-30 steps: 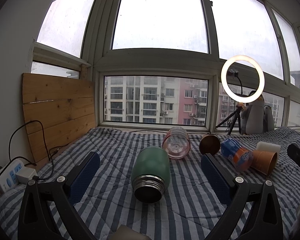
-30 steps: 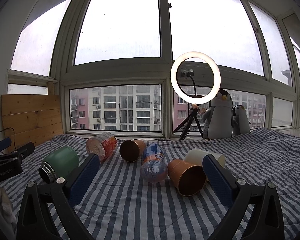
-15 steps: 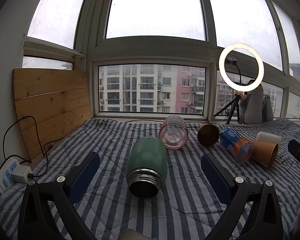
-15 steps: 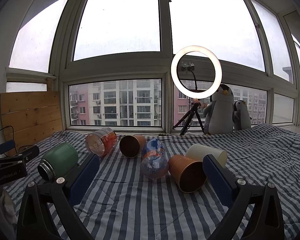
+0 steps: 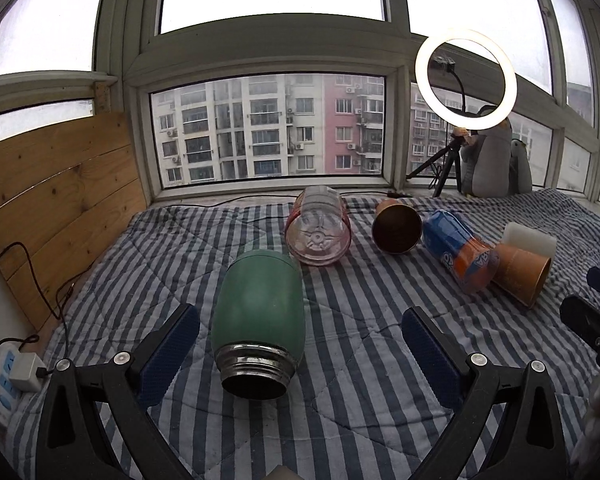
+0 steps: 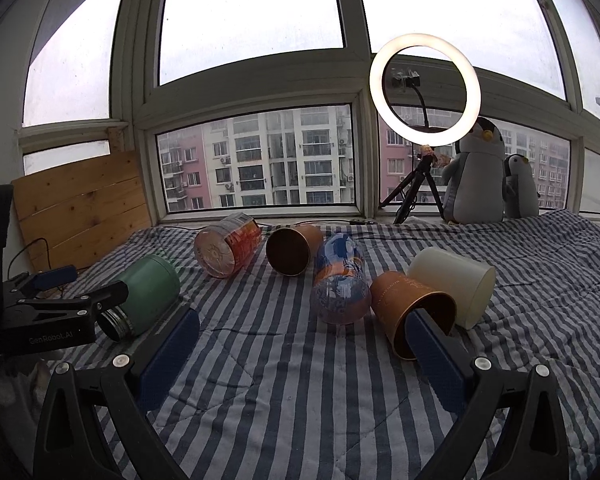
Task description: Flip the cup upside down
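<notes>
A green insulated cup [image 5: 258, 312] with a steel threaded mouth lies on its side on the striped blanket [image 5: 360, 360], mouth toward me. My left gripper [image 5: 300, 356] is open and empty, its blue pads on either side of the cup's mouth end, not touching. The cup also shows in the right wrist view [image 6: 146, 294], with the left gripper's black body [image 6: 52, 316] beside it. My right gripper [image 6: 302, 360] is open and empty, close to a brown paper cup [image 6: 414, 312] lying on its side.
Several other cups lie on their sides: clear pink [image 5: 319, 232], dark brown [image 5: 396, 226], blue-orange [image 5: 460, 256], brown paper [image 5: 522, 272], cream [image 6: 452, 284]. A ring light on a tripod [image 6: 424, 92] and plush penguins [image 6: 478, 176] stand at the window. Wooden board [image 5: 56, 196], power strip [image 5: 4, 376] left.
Both grippers have moved forward and tilted down. The green cup now sits between the left gripper's pads. The brown paper cup is nearer the right gripper's right pad.
</notes>
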Motion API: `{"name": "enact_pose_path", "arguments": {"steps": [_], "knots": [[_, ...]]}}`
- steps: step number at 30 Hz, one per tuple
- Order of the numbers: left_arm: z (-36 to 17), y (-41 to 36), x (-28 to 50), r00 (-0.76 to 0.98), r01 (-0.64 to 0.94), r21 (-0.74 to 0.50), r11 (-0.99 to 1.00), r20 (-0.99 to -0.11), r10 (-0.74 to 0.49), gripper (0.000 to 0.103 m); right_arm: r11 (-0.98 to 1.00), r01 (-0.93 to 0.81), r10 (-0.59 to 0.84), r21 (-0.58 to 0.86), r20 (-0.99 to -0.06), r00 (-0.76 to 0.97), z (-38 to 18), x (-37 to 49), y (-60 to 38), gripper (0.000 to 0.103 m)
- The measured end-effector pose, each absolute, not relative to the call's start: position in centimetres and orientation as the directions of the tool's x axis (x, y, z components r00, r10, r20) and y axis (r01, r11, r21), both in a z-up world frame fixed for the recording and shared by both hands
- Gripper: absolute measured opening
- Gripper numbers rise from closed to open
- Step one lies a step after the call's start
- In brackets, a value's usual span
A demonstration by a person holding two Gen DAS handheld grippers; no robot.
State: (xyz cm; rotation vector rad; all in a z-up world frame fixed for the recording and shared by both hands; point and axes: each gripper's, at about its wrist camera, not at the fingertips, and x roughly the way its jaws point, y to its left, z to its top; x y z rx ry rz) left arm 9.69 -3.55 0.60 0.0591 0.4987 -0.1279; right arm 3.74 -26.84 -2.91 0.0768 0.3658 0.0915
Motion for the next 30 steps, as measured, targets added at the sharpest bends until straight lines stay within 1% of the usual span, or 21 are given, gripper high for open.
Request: {"name": "enact_pose_path", "arguments": {"steps": [4, 7, 9, 13, 15, 18, 21, 23, 26, 28, 30], "knots": [[2.7, -3.9, 12.0, 0.847, 0.156, 0.042, 0.987, -0.519, -0.112, 0.102, 0.988, -0.098, 0.136, 0.118, -0.376, 0.917, -2.6, 4.0, -27.2, 0.102], [4.2, -4.5, 14.3, 0.828, 0.166, 0.06, 0.984, -0.55, -0.106, 0.102, 0.984, -0.114, 0.158, 0.137, -0.376, 0.913, -2.2, 3.7, -27.6, 0.102], [5.1, -4.9, 16.3, 0.801, 0.181, 0.046, 0.982, -0.586, -0.121, 0.102, 0.983, -0.121, 0.167, 0.14, -0.384, 0.908, -1.9, 3.8, -27.7, 0.102], [6.1, -5.7, 20.7, 0.729, 0.206, -0.022, 0.978, -0.663, -0.169, 0.102, 0.983, -0.131, 0.173, 0.132, -0.385, 0.907, -0.9, 4.4, -27.6, 0.102], [6.2, -6.3, 23.2, 0.702, 0.202, -0.026, 0.979, -0.694, -0.163, 0.102, 0.983, -0.137, 0.173, 0.12, -0.386, 0.906, -0.3, 5.0, -27.5, 0.102], [5.6, -7.0, 26.7, 0.648, 0.202, -0.043, 0.978, -0.743, -0.167, 0.102, 0.984, -0.14, 0.174, 0.111, -0.419, 0.891, -0.1, 6.7, -27.1, 0.102], [4.7, -7.5, 29.6, 0.619, 0.19, -0.049, 0.981, -0.769, -0.158, 0.102, 0.97, -0.173, 0.233, 0.169, -0.459, 0.857, -0.5, 9.0, -26.9, 0.102], [3.6, -7.5, 31.6, 0.577, 0.197, -0.078, 0.977, -0.797, -0.18, 0.102, 0.957, -0.187, 0.275, 0.224, -0.48, 0.833, -0.9, 10.6, -27.0, 0.101], [2.0, -7.5, 34.0, 0.546, 0.163, -0.107, 0.981, -0.818, -0.18, 0.102, 0.941, -0.179, 0.305, 0.289, -0.487, 0.818, -1.7, 12.4, -27.6, 0.094], [1.0, -7.5, 35.5, 0.513, 0.163, -0.136, 0.977, -0.834, -0.202, 0.102, 0.938, -0.17, 0.307, 0.304, -0.491, 0.815, -2.1, 13.0, -28.0, 0.089], [0.1, -7.6, 36.4, 0.497, 0.163, -0.136, 0.977, -0.844, -0.201, 0.102, 0.936, -0.167, 0.31, 0.308, -0.502, 0.808, -2.3, 13.3, -28.4, 0.083]]}}
